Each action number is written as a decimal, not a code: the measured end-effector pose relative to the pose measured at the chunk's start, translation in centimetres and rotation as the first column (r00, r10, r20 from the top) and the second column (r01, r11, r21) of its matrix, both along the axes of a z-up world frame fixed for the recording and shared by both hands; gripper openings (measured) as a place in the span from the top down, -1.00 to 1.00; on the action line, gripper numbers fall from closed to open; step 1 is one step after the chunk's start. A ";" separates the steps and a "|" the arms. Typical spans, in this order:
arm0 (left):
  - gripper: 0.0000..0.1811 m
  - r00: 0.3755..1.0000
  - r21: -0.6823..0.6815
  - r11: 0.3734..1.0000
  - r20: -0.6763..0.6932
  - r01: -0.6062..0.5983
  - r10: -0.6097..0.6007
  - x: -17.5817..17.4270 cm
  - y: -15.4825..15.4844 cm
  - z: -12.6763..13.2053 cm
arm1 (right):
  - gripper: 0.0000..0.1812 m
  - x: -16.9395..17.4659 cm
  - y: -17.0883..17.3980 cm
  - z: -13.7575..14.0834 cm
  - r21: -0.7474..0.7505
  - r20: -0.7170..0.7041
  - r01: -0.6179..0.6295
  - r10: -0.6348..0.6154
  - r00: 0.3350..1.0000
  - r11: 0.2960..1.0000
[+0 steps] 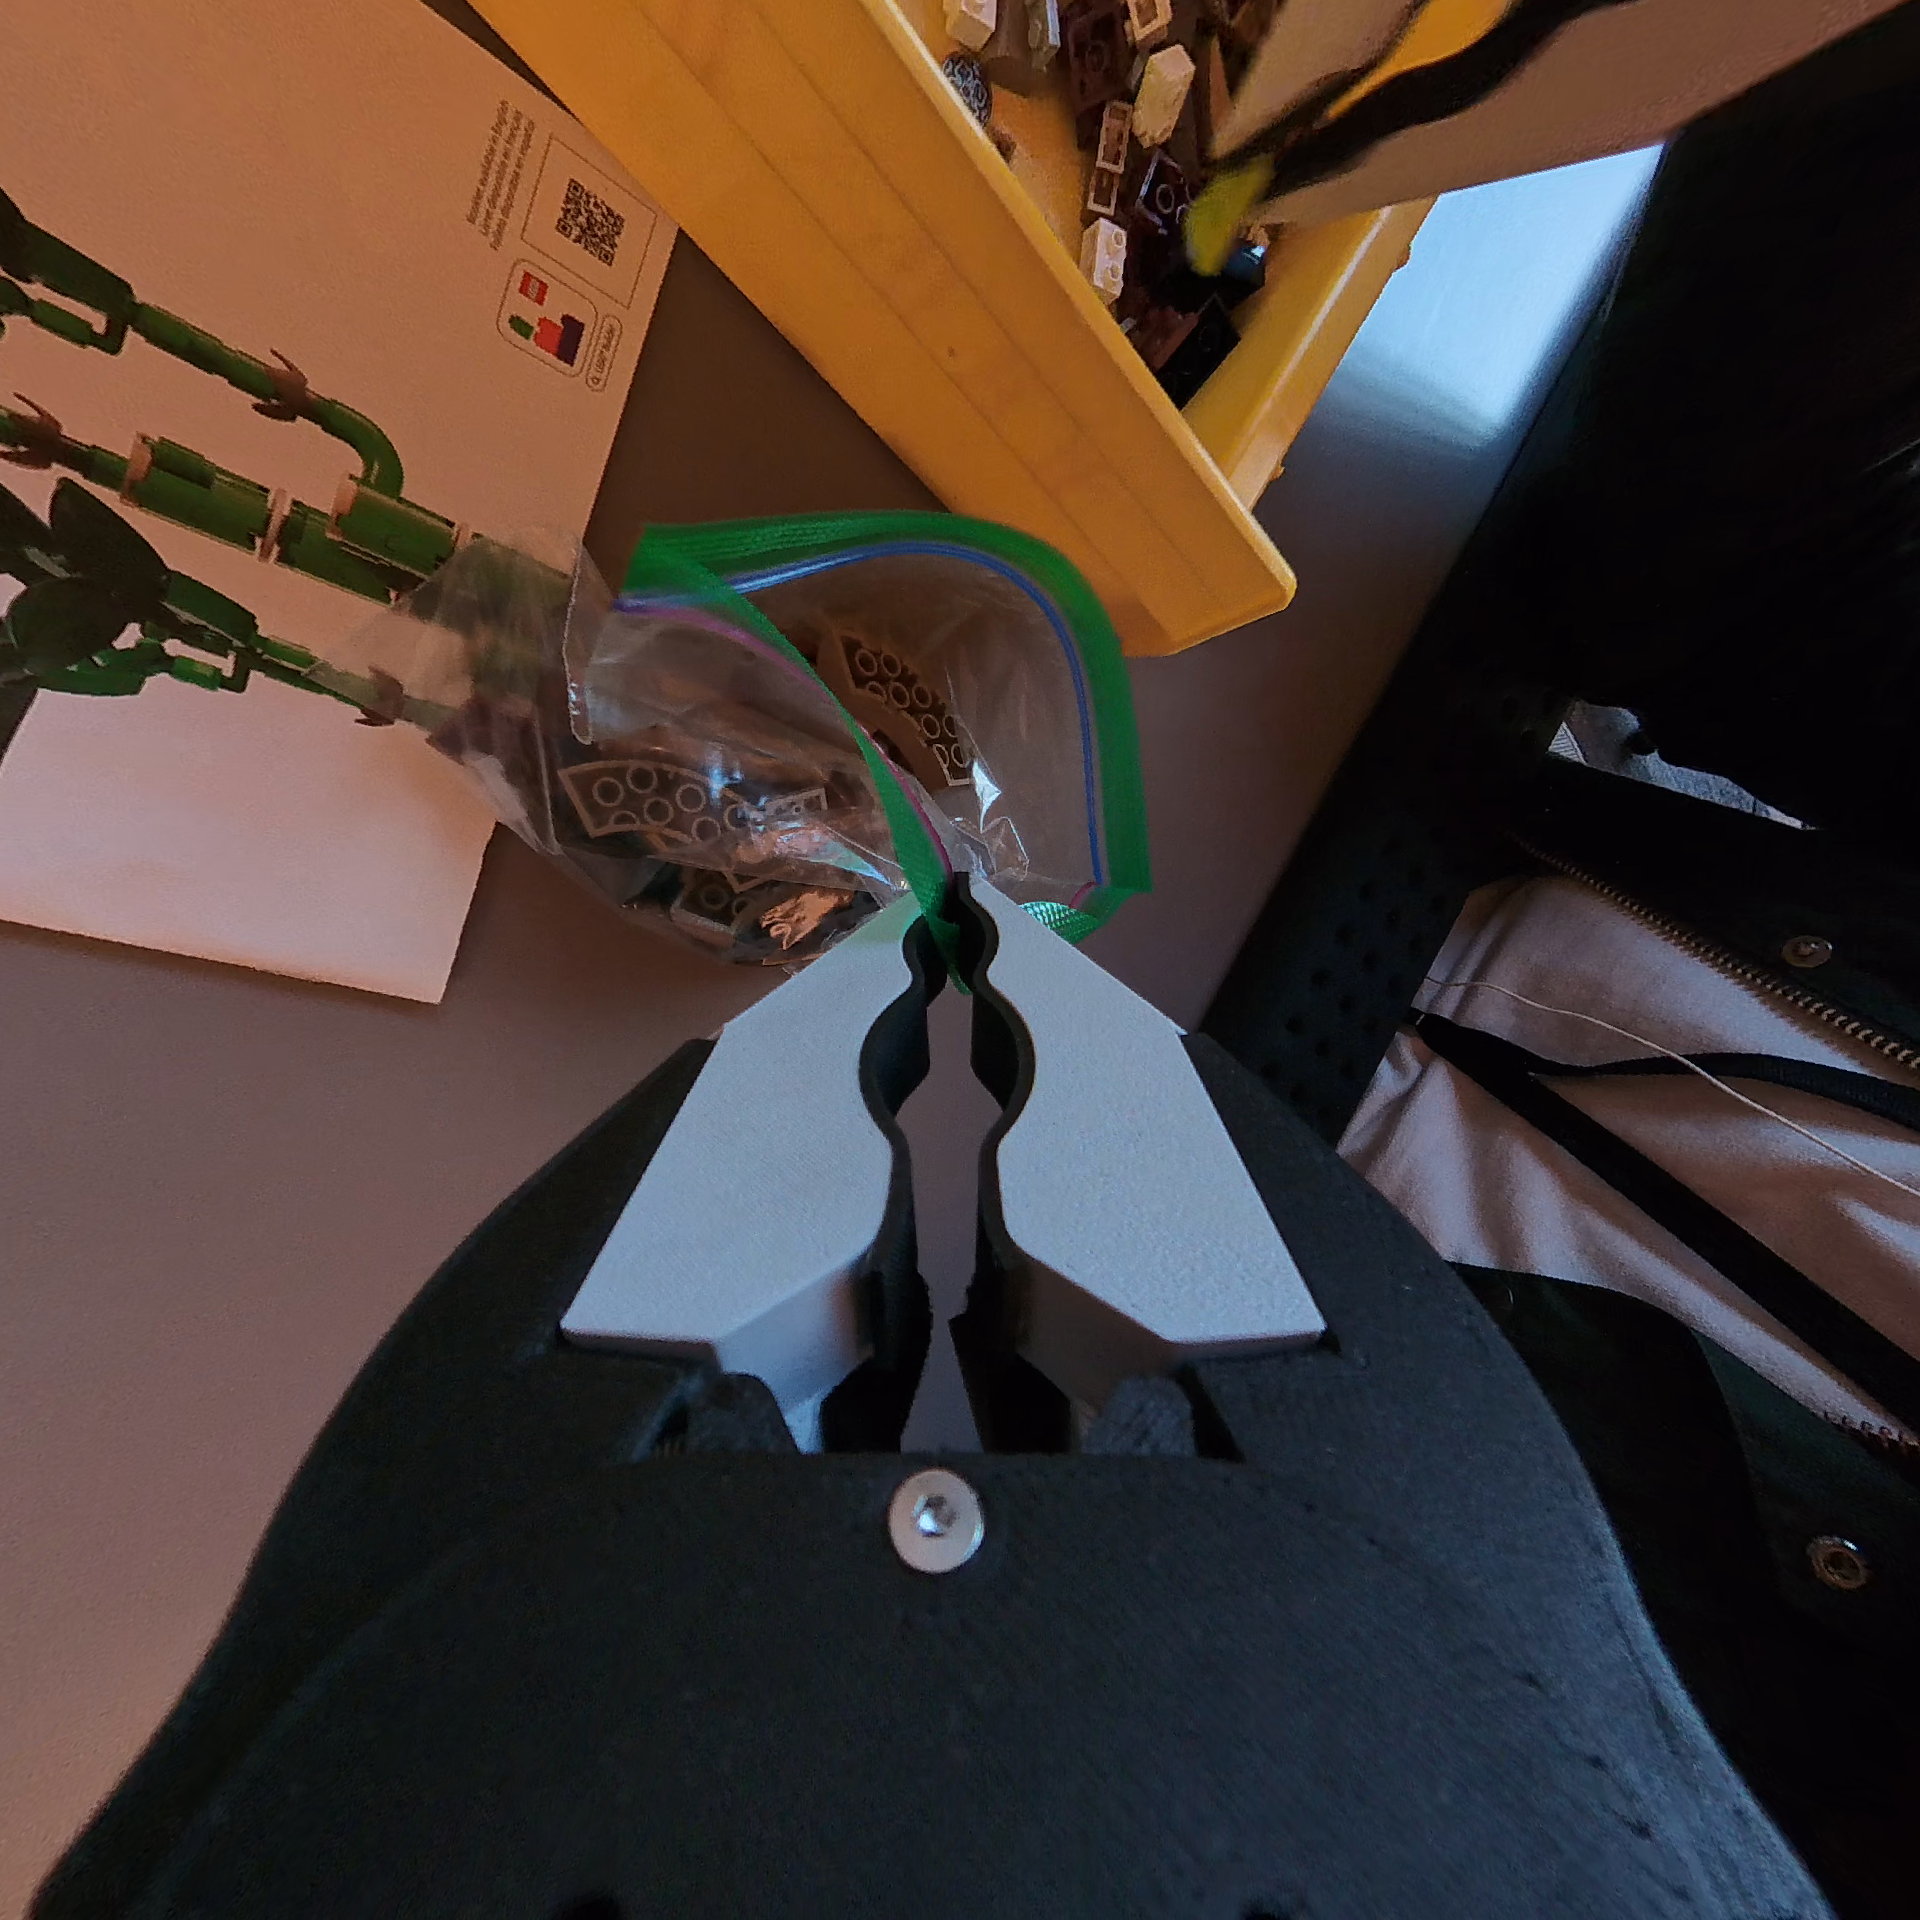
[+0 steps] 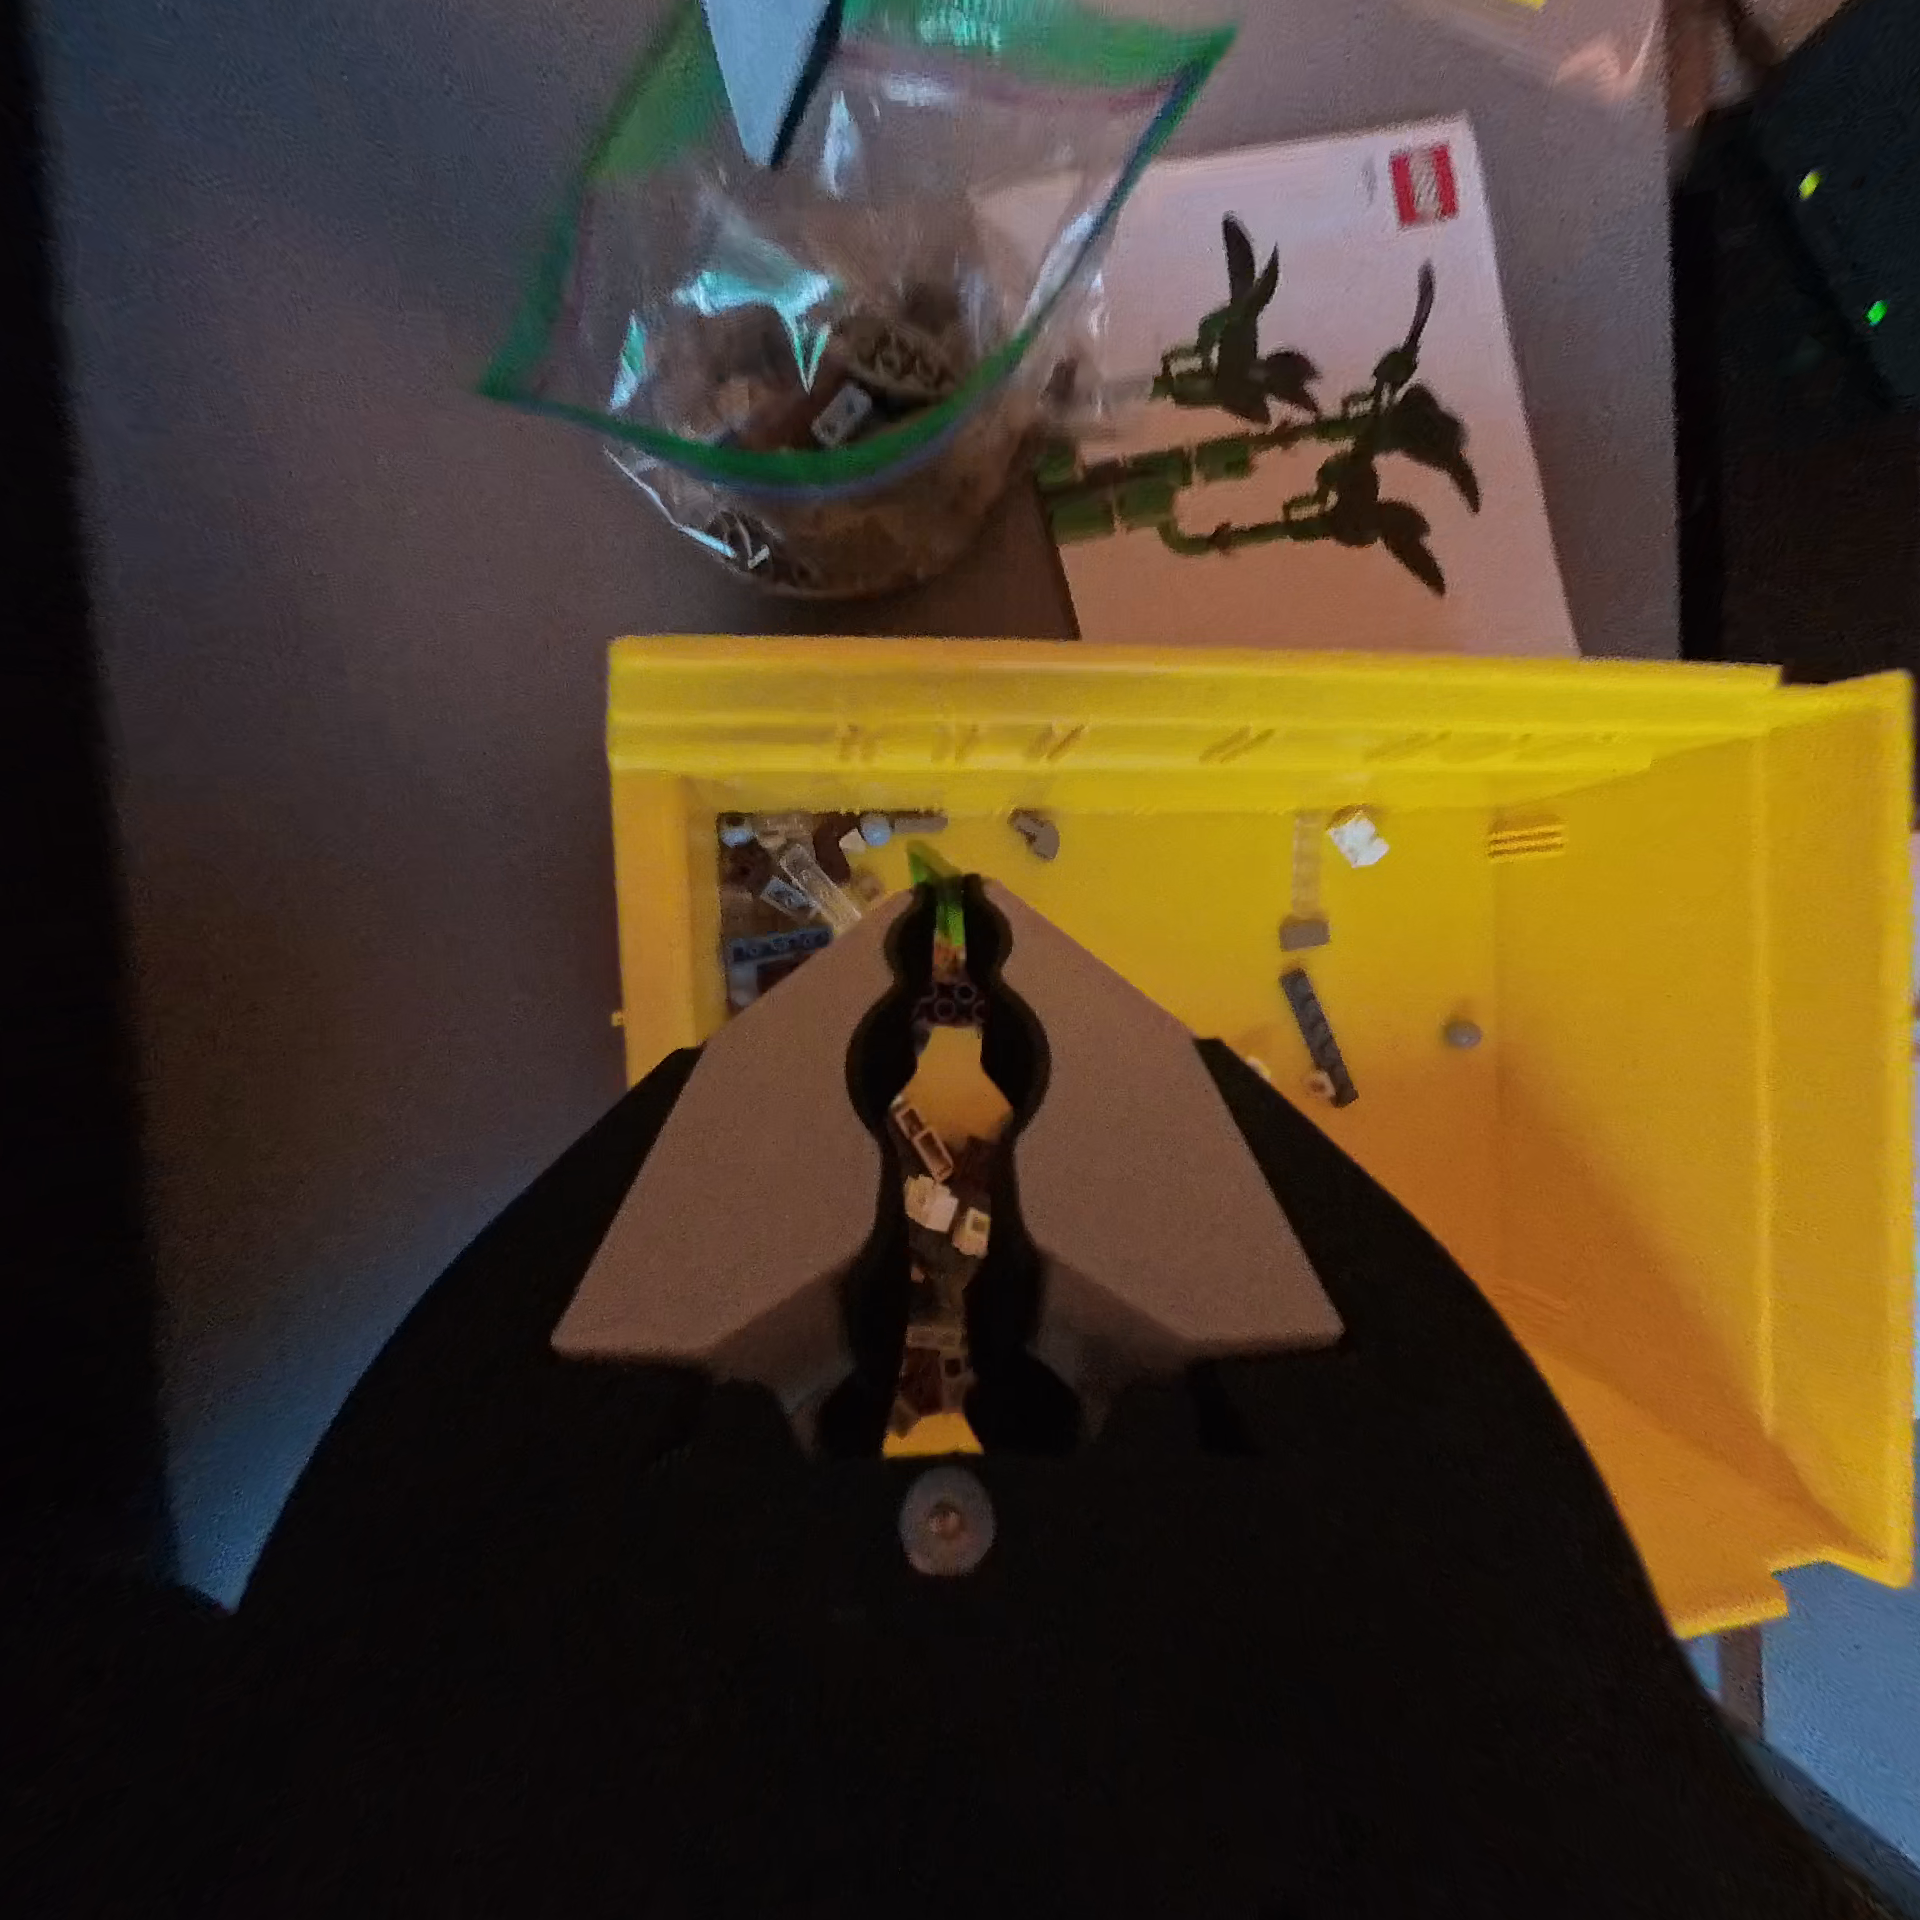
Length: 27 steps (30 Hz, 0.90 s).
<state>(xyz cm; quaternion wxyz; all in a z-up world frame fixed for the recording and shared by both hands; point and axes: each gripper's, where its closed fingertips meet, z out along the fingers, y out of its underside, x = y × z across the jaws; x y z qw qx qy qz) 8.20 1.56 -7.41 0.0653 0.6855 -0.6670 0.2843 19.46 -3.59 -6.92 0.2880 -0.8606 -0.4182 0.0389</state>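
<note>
My left gripper (image 1: 961, 920) is shut on the green zip rim of a clear plastic bag (image 1: 748, 769). The bag's mouth gapes open and dark bricks lie inside. In the right wrist view the bag (image 2: 831, 312) stands open behind the yellow bin (image 2: 1621, 1039), with a left finger (image 2: 769, 73) at its rim. My right gripper (image 2: 940, 896) is shut on a small lime-green piece (image 2: 928, 868) above the bin's left corner, over a heap of loose bricks (image 2: 774, 914). It also shows blurred in the left wrist view (image 1: 1247, 187), over the yellow bin (image 1: 935, 312).
A white instruction booklet (image 1: 260, 520) with a green plant picture lies under and beside the bag; it also shows in the right wrist view (image 2: 1351, 364). A few bricks are scattered on the bin floor (image 2: 1314, 1029). A person's beige garment (image 1: 1662, 1122) is past the table edge. A black device (image 2: 1839, 208) sits at the far right. Across from one pair of fingers to the other is roughly 12 centimetres. Both grippers' tips are roughly 40 centimetres from the black device (image 2: 1839, 208).
</note>
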 end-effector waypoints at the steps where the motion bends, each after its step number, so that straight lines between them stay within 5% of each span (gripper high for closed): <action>1: 1.00 1.000 0.001 1.000 0.000 0.001 -0.001 0.0 0.0 0.0 | 0.95 -0.7 0.1 0.9 0.035 -0.043 -0.020 0.021 0.999 0.999; 6: 1.00 1.000 0.002 1.000 0.001 0.004 -0.004 0.1 -0.2 0.0 | 0.95 -5.8 1.8 4.8 0.192 -0.303 -0.087 0.143 0.942 0.978; 9: 1.00 1.000 0.002 1.000 -0.001 0.006 -0.006 0.1 -0.2 -0.1 | 0.94 -8.2 4.1 3.8 0.199 -0.300 -0.054 0.113 0.947 0.979; 13: 1.00 1.000 0.002 1.000 0.002 0.002 -0.002 0.0 -0.1 0.0 | 0.80 -8.3 5.3 1.5 0.159 -0.212 -0.019 0.053 0.976 0.987; 17: 1.00 1.000 0.002 1.000 0.005 -0.001 0.001 0.0 0.0 0.1 | 0.82 -4.6 4.6 4.2 0.193 -0.251 0.074 -0.024 0.968 0.978; 21: 1.00 1.000 0.001 1.000 -0.001 0.000 0.000 0.0 0.0 0.0 | 0.50 1.3 1.2 -1.7 -0.110 -0.085 0.158 -0.168 0.982 0.981; 27: 1.00 1.000 -0.001 1.000 -0.009 0.005 -0.005 0.0 -0.1 -0.2 | 0.35 2.9 0.6 -8.0 -0.260 0.090 0.162 -0.143 0.986 0.952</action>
